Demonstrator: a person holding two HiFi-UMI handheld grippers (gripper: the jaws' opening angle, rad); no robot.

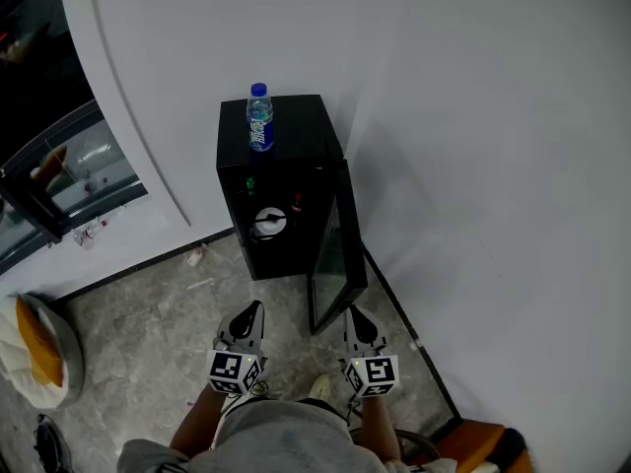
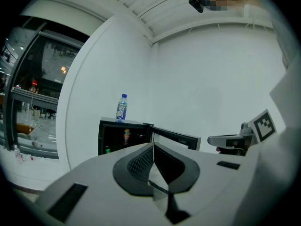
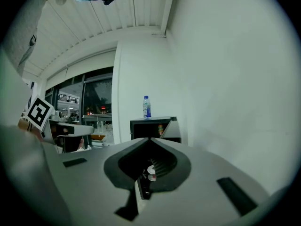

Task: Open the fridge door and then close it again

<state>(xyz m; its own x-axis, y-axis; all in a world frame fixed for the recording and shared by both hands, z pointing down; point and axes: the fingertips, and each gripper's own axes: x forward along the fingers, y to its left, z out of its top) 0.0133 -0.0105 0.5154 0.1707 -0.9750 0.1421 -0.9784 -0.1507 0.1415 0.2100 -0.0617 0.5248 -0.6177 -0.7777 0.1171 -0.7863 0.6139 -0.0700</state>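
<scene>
A small black fridge [image 1: 279, 180] stands against the white wall, its glass door [image 1: 337, 254] swung open to the right. Cans and a white dish show inside. A water bottle [image 1: 259, 117] stands on its top. My left gripper [image 1: 252, 313] and right gripper [image 1: 357, 317] hover side by side short of the fridge, both shut and holding nothing. The right one is close to the door's free edge without touching it. In the left gripper view the fridge [image 2: 123, 136] and its door [image 2: 175, 137] lie ahead; in the right gripper view the fridge [image 3: 151, 127] is straight in front.
The white wall runs along the right, meeting the grey marble floor [image 1: 148, 353]. A glass partition with a dark frame [image 1: 39, 210] is at the left. A white and orange bundle [image 1: 35, 348] lies at the lower left. Small litter [image 1: 197, 255] sits by the skirting.
</scene>
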